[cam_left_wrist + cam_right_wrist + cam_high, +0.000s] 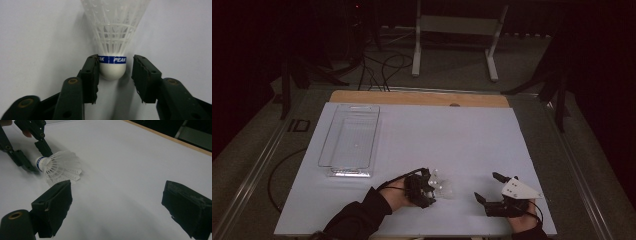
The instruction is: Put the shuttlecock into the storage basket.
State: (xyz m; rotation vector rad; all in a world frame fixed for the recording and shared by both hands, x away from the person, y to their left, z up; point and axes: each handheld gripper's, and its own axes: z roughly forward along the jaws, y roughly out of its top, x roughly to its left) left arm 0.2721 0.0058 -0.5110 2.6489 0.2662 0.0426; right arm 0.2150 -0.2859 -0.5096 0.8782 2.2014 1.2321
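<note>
A white plastic shuttlecock (443, 186) lies on its side on the white table cover (452, 135), near the front edge. In the left gripper view its white cork (112, 70), ringed by a blue band reading PEAK, sits between the jaws of my left gripper (115, 72). The left pad touches the cork and a narrow gap shows at the right pad. The right gripper view shows the shuttlecock (60, 166) with my left gripper (37, 161) around its cork. My right gripper (488, 186) rests to the right of it, wide open with nothing between its jaws.
A clear plastic tray (348, 173) stands at the left of the cover, with nothing in it. A wooden table edge (419, 97) runs along the far side. Beyond it are cables and a white metal frame (454, 25) on the floor.
</note>
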